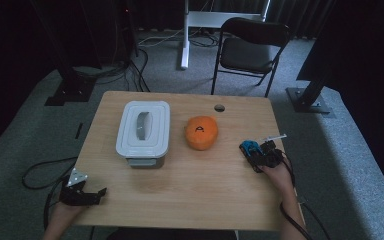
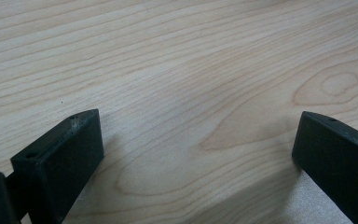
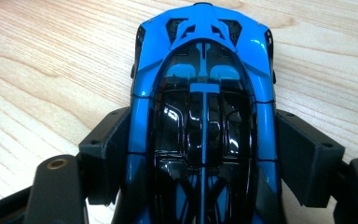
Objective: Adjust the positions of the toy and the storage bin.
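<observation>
Fingers (image 3: 203, 154) clamp blue car (image 3: 204, 93), wooden table (image 3: 37, 70)

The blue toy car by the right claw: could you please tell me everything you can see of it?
The toy car is a glossy blue sports car with a black cockpit, black panels and a thin blue stripe down its middle; it looks like shiny plastic or painted metal. It sits flat on the wooden table near the right edge, right of the orange thing. The right claw grips it, one black jaw pressed against each flank.
</observation>
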`<state>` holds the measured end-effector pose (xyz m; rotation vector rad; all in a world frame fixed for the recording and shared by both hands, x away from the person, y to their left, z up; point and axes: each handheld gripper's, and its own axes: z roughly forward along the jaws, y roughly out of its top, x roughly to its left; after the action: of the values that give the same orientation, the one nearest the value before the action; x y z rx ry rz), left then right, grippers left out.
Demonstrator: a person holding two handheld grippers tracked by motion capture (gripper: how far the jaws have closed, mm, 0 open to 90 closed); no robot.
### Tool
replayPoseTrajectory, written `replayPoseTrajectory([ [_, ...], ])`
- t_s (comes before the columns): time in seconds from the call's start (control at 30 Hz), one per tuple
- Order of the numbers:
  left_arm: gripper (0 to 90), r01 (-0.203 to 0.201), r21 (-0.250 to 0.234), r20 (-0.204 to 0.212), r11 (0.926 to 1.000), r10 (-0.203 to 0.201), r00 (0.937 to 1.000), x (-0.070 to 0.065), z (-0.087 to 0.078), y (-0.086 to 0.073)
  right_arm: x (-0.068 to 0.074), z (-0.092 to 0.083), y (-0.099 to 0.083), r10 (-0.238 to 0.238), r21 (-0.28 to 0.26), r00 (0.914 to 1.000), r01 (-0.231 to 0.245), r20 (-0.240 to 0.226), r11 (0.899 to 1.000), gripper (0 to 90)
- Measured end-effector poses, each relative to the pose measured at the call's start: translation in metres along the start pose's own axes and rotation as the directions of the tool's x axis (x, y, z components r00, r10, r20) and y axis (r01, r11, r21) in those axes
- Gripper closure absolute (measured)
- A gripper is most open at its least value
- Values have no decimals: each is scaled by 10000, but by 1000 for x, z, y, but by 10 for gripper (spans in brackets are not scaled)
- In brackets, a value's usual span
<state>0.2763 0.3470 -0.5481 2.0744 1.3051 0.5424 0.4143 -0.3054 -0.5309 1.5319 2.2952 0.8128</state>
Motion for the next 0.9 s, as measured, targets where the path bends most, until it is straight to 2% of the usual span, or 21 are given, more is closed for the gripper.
replayPoseTrajectory([
  [0.23,23,0,-1,1,10000,0,10000,0,0,0,0,-4,2,322,-210,9995,-324,-61,9993,263],
  [0.3,23,-3,1,0,10000,3,10000,0,0,0,0,-5,3,334,-190,9994,-334,-1,9993,263],
  [0.37,23,-1,0,1,10000,1,10000,0,0,0,2,-5,3,96,-99,9999,-95,138,9999,263],
  [0.4,23,1,0,0,10000,-1,10000,0,0,0,3,-5,3,121,-20,9999,-121,45,9999,263],
  [0.5,23,-1,0,-1,10000,1,10000,0,0,0,3,-7,2,184,-108,9997,-182,189,9998,264],
  [0.9,23,-1,1,0,10000,1,10000,0,0,0,8,-32,2,582,-293,9965,-565,606,9980,264],
])
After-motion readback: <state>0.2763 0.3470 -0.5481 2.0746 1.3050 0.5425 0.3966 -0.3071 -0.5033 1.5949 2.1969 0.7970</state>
